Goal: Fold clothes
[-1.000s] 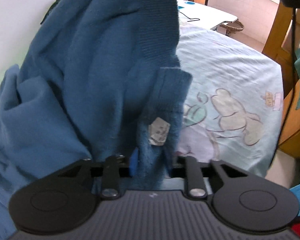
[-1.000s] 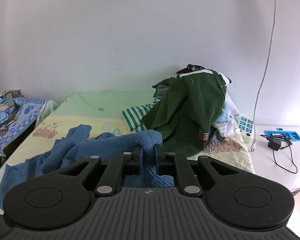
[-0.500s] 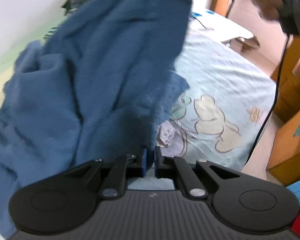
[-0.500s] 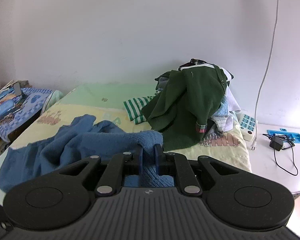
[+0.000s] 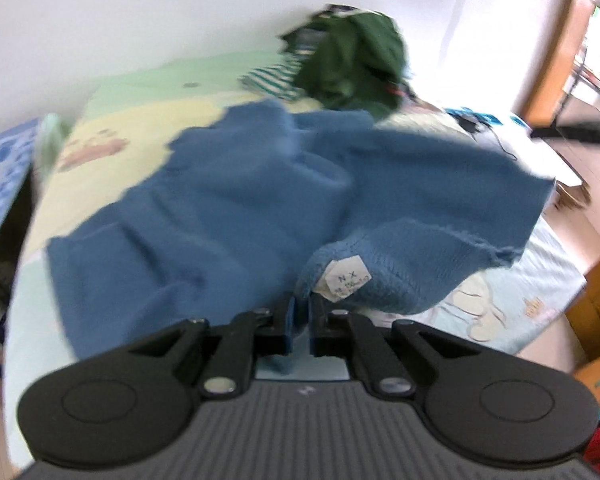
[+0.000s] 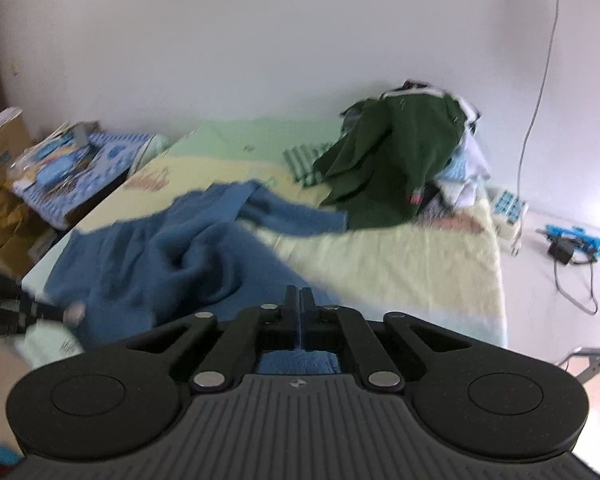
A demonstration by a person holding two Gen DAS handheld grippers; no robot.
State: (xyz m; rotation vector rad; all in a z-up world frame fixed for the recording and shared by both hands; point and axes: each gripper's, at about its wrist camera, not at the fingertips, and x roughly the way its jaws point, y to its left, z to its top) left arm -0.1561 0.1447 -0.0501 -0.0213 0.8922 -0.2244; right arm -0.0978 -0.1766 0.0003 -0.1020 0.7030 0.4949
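Note:
A blue knit sweater [image 5: 228, 208] lies spread across the bed, its near edge lifted. My left gripper [image 5: 300, 304] is shut on that edge, right beside a white label [image 5: 342, 280]. In the right wrist view the sweater [image 6: 172, 256] stretches from the left side up to my right gripper [image 6: 300, 294]. Its fingers are pressed together, and blue cloth shows just beneath them and in the gap behind. The picture is blurred, so the exact hold at the tips is hard to make out.
A heap of clothes topped by a dark green garment [image 6: 400, 160] sits at the bed's far end by the wall. The yellow-green bedsheet [image 6: 412, 264] is bare on the right. A white table with a charger [image 6: 564, 248] stands right, a cluttered stand [image 6: 68, 176] left.
The left jaws closed on the sweater's edge by the label. The sweater went from hanging high to spread low over the bed. Cloth no longer bunches over the right fingertips.

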